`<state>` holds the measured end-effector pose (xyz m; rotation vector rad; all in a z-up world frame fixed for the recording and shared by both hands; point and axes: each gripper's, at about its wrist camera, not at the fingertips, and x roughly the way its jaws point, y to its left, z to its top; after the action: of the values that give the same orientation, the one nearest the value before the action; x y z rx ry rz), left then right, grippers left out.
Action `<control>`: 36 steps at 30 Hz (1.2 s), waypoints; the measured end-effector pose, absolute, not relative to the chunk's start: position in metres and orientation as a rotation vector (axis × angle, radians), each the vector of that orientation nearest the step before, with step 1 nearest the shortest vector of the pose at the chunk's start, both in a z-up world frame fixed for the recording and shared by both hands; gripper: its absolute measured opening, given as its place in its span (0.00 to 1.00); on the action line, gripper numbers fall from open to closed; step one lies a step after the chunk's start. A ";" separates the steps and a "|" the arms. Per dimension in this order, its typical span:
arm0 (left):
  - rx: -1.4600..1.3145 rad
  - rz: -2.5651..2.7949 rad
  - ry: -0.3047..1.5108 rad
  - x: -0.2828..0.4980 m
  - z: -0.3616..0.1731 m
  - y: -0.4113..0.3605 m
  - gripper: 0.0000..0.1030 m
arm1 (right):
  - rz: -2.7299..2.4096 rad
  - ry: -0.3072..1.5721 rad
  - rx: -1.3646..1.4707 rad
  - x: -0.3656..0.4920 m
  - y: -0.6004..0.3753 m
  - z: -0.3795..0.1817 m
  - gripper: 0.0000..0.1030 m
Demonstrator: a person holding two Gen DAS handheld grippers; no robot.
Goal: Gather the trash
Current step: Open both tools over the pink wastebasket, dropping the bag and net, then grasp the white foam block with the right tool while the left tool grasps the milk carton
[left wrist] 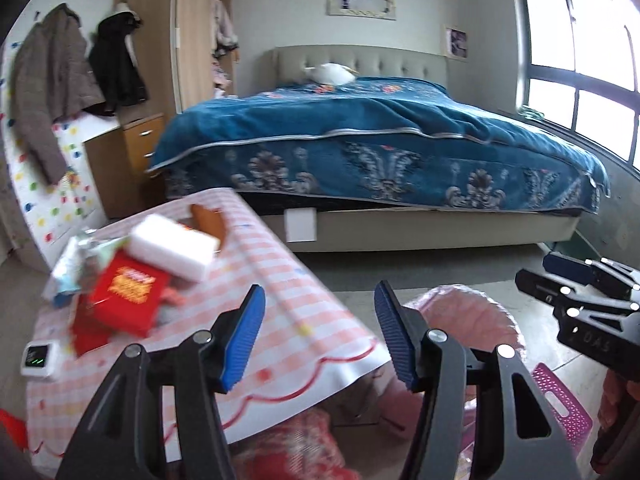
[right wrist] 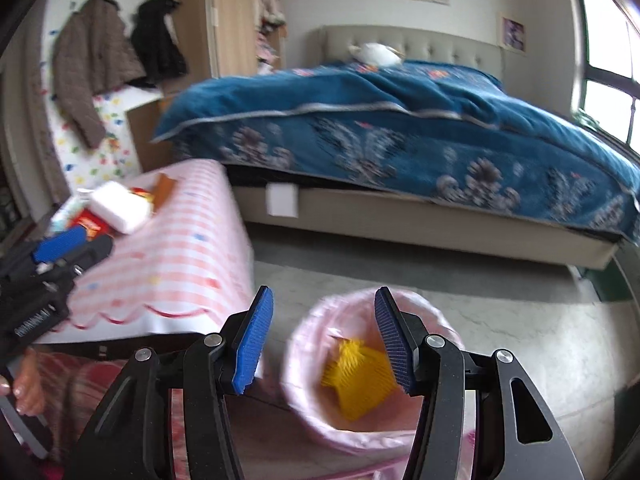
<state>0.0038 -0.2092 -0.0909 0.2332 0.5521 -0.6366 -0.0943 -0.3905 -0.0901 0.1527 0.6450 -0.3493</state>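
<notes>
Left wrist view: my left gripper [left wrist: 320,332] has jaws apart, nothing between, above the table's [left wrist: 256,280] near edge; red box [left wrist: 128,300] and white block [left wrist: 176,250] piled toward its far-left corner.

Right wrist view: my right gripper [right wrist: 324,340] has jaws apart, empty, over the pink-lined bin [right wrist: 304,360] holding a yellow wrapper [right wrist: 360,380].
</notes>
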 end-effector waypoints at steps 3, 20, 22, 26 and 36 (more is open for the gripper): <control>0.214 -0.596 0.556 0.006 -0.086 -0.183 0.54 | -0.290 0.633 0.135 -0.083 -0.367 -0.081 0.52; 0.114 -0.258 0.602 0.073 -0.078 -0.044 0.67 | -0.033 0.663 0.022 0.009 -0.265 -0.077 0.53; 0.109 -0.231 0.606 0.081 -0.079 -0.033 0.67 | -0.012 0.669 0.007 0.022 -0.257 -0.080 0.54; 0.102 -0.188 0.615 0.096 -0.083 -0.018 0.67 | 0.044 0.686 -0.023 0.062 -0.241 -0.089 0.54; 0.102 -0.153 0.652 0.139 -0.098 -0.012 0.67 | 0.118 0.710 -0.118 0.145 -0.214 -0.109 0.54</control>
<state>0.1393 -0.0121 -0.0984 0.1017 0.6520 -0.1531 0.1448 -0.2141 -0.1093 -0.1184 0.7103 0.1182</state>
